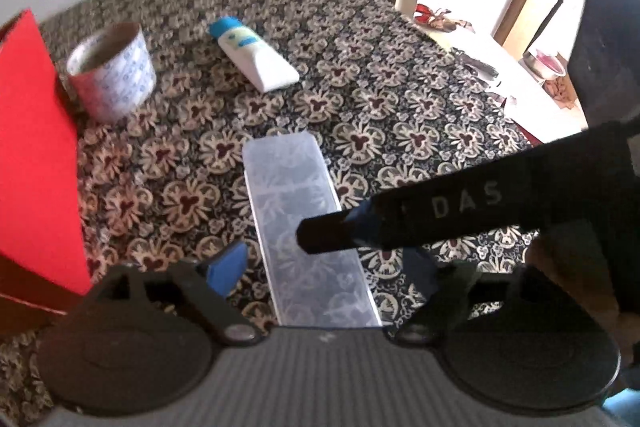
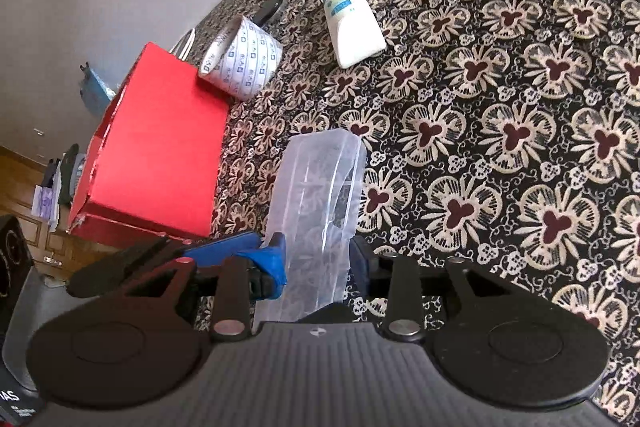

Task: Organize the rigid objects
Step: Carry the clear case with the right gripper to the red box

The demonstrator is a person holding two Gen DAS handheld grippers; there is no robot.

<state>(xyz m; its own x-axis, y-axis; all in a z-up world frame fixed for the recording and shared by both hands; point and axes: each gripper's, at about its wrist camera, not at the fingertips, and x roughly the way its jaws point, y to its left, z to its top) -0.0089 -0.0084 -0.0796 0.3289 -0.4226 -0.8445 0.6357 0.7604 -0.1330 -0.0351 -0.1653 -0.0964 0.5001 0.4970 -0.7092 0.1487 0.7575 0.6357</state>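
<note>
A clear plastic box [image 1: 308, 227] is lying lengthwise on the floral tablecloth [image 1: 400, 99], and both hand-held tools are working around it. The left gripper [image 1: 324, 267] is straddling the box's near end with its blue pads [image 1: 228, 267] standing apart from the side walls, so it is open and gripping nothing. The right gripper [image 2: 316, 263] is bracketing the same box from another angle; its left pad sits just beside the wall, but whether the pads are pressing the plastic cannot be told from either view. To the left, a red cardboard box [image 2: 160, 147] is standing near the table edge, with a roll of printed tape [image 1: 112, 71] and a white tube with a blue cap [image 1: 256, 55] lying farther back. The red box looks like the likely destination, though that is only a judgement. To do this step well, the jaws should be squared to the long walls, closing gently on the thin plastic, and lifting level so nothing slips or tips.
</note>
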